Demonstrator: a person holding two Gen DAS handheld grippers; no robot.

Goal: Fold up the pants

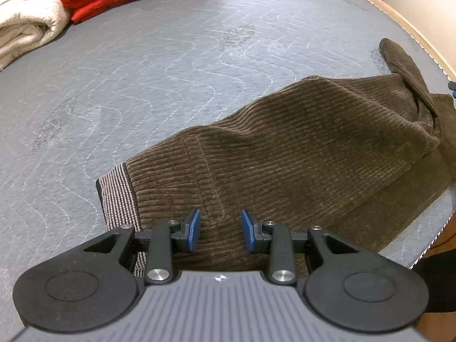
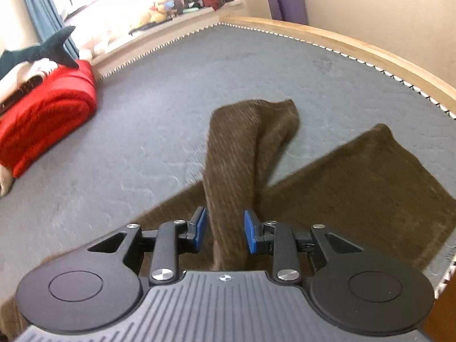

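Brown corduroy pants lie on the grey quilted mattress, with the striped waistband at the left in the left wrist view. My left gripper is open just above the waist area, holding nothing. In the right wrist view one pant leg runs twisted up the middle, passing between the pads of my right gripper, which is open. The other leg lies flat to the right. The view is blurred by motion.
A folded red blanket and a cream blanket sit at the far left of the mattress. A plush shark rests on the red blanket. The wooden bed frame edges the far side. The mattress edge is close on the right.
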